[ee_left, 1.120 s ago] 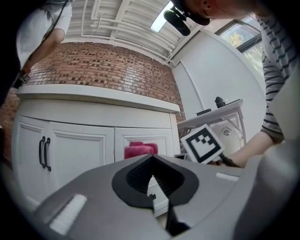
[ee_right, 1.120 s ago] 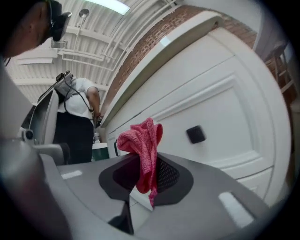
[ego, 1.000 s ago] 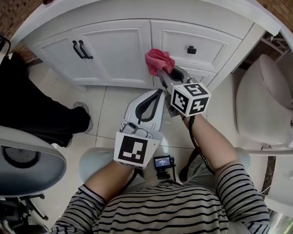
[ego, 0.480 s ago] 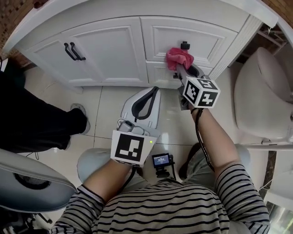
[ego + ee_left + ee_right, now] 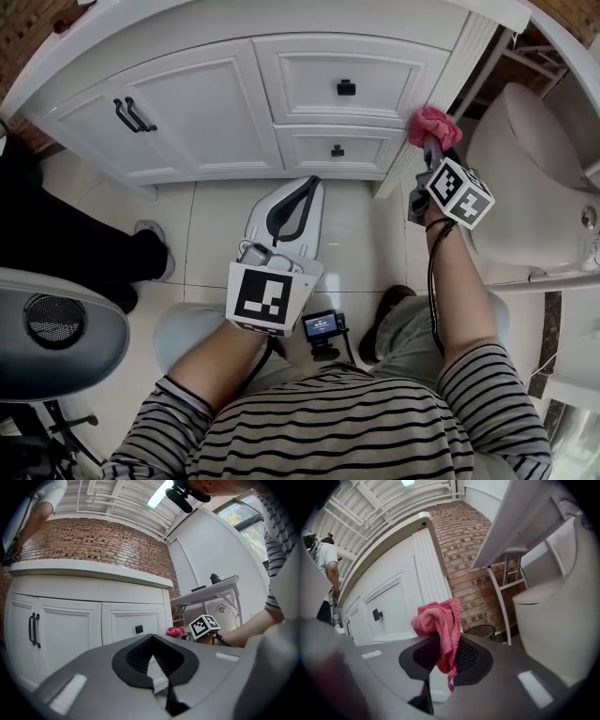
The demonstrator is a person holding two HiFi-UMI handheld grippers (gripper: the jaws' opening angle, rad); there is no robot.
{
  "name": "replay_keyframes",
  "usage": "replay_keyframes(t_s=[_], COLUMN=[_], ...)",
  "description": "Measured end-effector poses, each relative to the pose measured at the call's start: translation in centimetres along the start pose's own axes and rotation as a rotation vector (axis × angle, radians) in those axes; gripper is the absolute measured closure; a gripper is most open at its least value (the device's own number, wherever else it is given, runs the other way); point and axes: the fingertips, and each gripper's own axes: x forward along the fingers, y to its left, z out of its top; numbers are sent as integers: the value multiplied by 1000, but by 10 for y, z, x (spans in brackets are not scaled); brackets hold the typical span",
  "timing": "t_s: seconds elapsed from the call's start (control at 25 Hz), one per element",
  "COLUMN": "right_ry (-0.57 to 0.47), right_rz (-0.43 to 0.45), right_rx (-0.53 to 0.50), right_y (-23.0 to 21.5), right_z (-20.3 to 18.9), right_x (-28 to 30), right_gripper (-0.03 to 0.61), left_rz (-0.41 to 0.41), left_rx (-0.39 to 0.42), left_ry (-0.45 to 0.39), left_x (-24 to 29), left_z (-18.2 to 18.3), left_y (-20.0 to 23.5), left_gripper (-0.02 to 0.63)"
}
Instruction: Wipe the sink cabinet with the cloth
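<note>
Cloth point(image 5: 440, 623) sits bunched in your right gripper point(image 5: 431, 145), jaws clamped on it, its long tail hanging down between them. It's at the sink cabinet point(image 5: 206, 103)'s right corner post, touching or just beside it, with the toilet point(image 5: 534, 187) near. Your left gripper point(image 5: 305, 192), jaws together and empty, points at the drawers over open floor point(image 5: 216, 216).

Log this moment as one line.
right hand-held gripper: shut on pink cloth, at sink cabinet right corner | left hand-held gripper: shut, empty
</note>
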Motion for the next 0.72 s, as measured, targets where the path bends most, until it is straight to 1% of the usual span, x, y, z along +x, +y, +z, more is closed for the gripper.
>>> replay_keyframes(t_s=[0.08,0.16,0.2,0.28,0.4,0.48,0.6,0.72], right_ry=[-12,-18,-17,-1,62,111,164,182], right_rz=[-15,28,71,191,396,489,561,570], right_rx=[11,-4,-15,-44,-93,-127,-179,-246], right_y=[-5,13,30,76,157,202,250,273], right_z=[5,4,1,-15,-59,-92,-129,-144], right_x=[-11,-19,-21,-23,-17,-4,21,45], right_gripper=[509,509,509,509,509,509,509,509], left_rz=[1,0,-1,2,9,18,36,55], left_rx=[-8,-15,-15,-18,-38,-50,-49,-48], left_ry=[-6,-3,3,5,-7,-9,-1,24], left_x=[-3,-6,-7,-9,-11,-12,-14,-15], left_z=[2,5,7,10,13,13,12,4], left_y=[-2,-2,-2,-1,3,8,19,31], left_gripper=[623,623,623,623,623,623,623,623])
